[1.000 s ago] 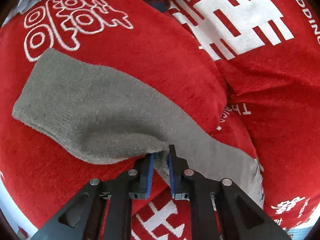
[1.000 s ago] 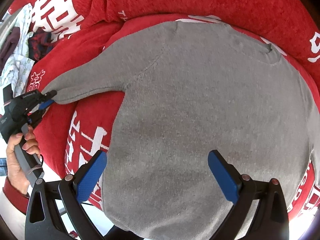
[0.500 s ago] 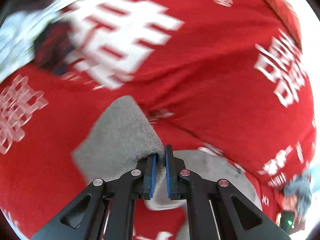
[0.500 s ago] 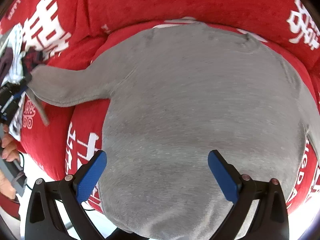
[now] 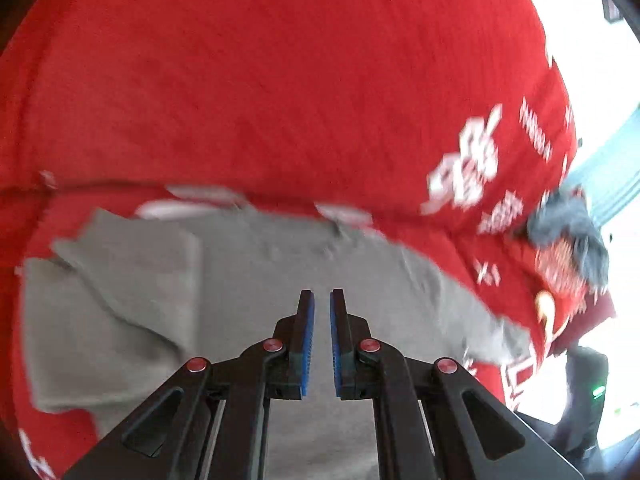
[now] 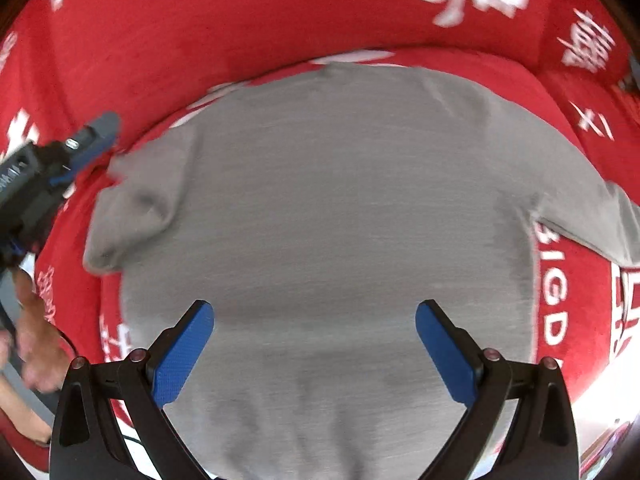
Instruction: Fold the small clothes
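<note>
A grey knit sweater (image 6: 344, 208) lies flat on a red sofa cover, neck toward the backrest. Its left sleeve (image 6: 136, 200) is folded in over the body, also seen in the left wrist view (image 5: 120, 292). Its right sleeve (image 6: 592, 220) still stretches out to the right. My left gripper (image 5: 322, 308) hovers over the sweater body (image 5: 280, 272), jaws nearly together with a narrow gap and nothing between them. It also shows in the right wrist view (image 6: 76, 148) at the left, beside the folded sleeve. My right gripper (image 6: 314, 340) is wide open and empty above the sweater's lower part.
The red sofa cover (image 5: 280, 80) with white lettering covers seat and backrest. A dark grey garment (image 5: 568, 232) lies on the sofa at the right. The sofa's front edge and bright floor (image 6: 600, 400) are at the lower right.
My left gripper carried the left sleeve inward over the sweater body and let it go; the sleeve now lies folded. The right gripper stayed open and shifted slightly over the sweater.
</note>
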The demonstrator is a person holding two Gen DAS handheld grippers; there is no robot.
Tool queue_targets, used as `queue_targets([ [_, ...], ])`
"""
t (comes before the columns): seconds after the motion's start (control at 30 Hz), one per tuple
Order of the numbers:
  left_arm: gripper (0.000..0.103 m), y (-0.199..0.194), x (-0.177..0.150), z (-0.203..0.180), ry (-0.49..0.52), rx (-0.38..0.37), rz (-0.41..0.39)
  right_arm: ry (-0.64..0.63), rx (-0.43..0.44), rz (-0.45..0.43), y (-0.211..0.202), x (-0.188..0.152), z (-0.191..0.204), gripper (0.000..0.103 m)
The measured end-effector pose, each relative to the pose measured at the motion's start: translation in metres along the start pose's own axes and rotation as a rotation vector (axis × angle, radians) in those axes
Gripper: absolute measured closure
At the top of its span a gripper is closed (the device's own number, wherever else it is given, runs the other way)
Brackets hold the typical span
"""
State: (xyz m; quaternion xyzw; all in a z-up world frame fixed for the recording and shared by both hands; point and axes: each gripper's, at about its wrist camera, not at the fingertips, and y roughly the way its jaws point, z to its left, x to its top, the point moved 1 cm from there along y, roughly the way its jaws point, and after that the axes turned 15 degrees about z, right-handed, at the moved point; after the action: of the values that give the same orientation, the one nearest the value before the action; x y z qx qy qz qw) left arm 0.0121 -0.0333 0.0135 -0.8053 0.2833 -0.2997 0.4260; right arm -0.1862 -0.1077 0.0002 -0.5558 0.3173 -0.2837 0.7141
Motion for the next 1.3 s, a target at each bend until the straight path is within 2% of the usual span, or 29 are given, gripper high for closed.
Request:
queue_targets([
  [0.1, 0.093, 0.030, -0.010, -0.010, 0.011, 0.053, 0.075, 0.032, -0.007, 0.021, 0.007, 0.004, -0.029, 0.002],
  [0.17, 0.093, 0.037, -0.018, -0.008, -0.005, 0.123, 0.119, 0.041, -0.017, 0.034, 0.011, 0.008, -0.042, 0.002],
  [0.27, 0.093, 0.024, -0.028, 0.006, -0.054, 0.202, 0.118, 0.023, -0.021, 0.032, 0.010, 0.016, -0.048, 0.002],
  [0.37, 0.092, -0.009, -0.044, 0.034, -0.124, 0.317, 0.079, -0.068, -0.019, -0.004, 0.002, 0.030, -0.025, 0.002],
  [0.47, 0.092, -0.039, -0.059, 0.067, -0.201, 0.406, 0.056, -0.210, 0.009, -0.049, -0.005, 0.051, 0.022, 0.002],
  [0.57, 0.092, -0.060, -0.074, 0.100, -0.277, 0.451, 0.049, -0.367, 0.019, -0.091, -0.003, 0.076, 0.091, 0.002],
  [0.63, 0.092, -0.067, -0.083, 0.119, -0.325, 0.464, 0.055, -0.485, -0.028, -0.112, 0.009, 0.091, 0.148, 0.002],
  [0.73, 0.092, -0.073, -0.094, 0.144, -0.387, 0.462, 0.066, -0.594, -0.084, -0.111, 0.038, 0.107, 0.213, 0.002],
  [0.8, 0.090, -0.073, -0.098, 0.155, -0.408, 0.474, 0.072, -0.626, -0.102, -0.105, 0.055, 0.116, 0.239, 0.002],
  [0.83, 0.056, -0.073, -0.100, 0.160, -0.420, 0.478, 0.077, -0.642, -0.123, -0.101, 0.068, 0.121, 0.255, 0.002],
  [0.87, 0.013, -0.074, -0.102, 0.165, -0.446, 0.504, 0.080, -0.651, -0.141, -0.098, 0.076, 0.121, 0.265, 0.002],
  [0.9, 0.005, -0.076, -0.103, 0.167, -0.459, 0.523, 0.073, -0.658, -0.161, -0.095, 0.084, 0.121, 0.273, 0.002],
  [0.93, 0.005, -0.080, -0.105, 0.169, -0.463, 0.531, 0.051, -0.661, -0.185, -0.089, 0.096, 0.124, 0.280, 0.003],
  [1.0, 0.005, -0.077, -0.103, 0.175, -0.461, 0.514, 0.062, -0.653, -0.223, -0.066, 0.114, 0.128, 0.285, 0.008],
  [1.03, 0.005, -0.077, -0.104, 0.178, -0.464, 0.509, 0.068, -0.640, -0.249, -0.061, 0.119, 0.130, 0.284, 0.016],
  [1.07, 0.005, -0.075, -0.105, 0.179, -0.464, 0.498, 0.075, -0.621, -0.237, -0.080, 0.118, 0.131, 0.281, 0.023],
  [1.1, 0.005, -0.075, -0.104, 0.180, -0.462, 0.488, 0.082, -0.600, -0.218, -0.102, 0.112, 0.132, 0.278, 0.037],
  [1.13, 0.005, -0.076, -0.105, 0.180, -0.456, 0.475, 0.089, -0.585, -0.174, -0.107, 0.105, 0.134, 0.274, 0.086],
  [1.17, 0.005, -0.074, -0.104, 0.180, -0.448, 0.461, 0.097, -0.551, -0.140, -0.112, 0.097, 0.137, 0.266, 0.092],
  [1.23, 0.005, -0.072, -0.105, 0.178, -0.417, 0.439, 0.121, -0.473, -0.047, -0.153, 0.071, 0.140, 0.242, 0.092],
  [1.3, 0.005, -0.068, -0.107, 0.171, -0.372, 0.448, 0.144, -0.420, 0.021, -0.193, 0.049, 0.141, 0.219, 0.092],
])
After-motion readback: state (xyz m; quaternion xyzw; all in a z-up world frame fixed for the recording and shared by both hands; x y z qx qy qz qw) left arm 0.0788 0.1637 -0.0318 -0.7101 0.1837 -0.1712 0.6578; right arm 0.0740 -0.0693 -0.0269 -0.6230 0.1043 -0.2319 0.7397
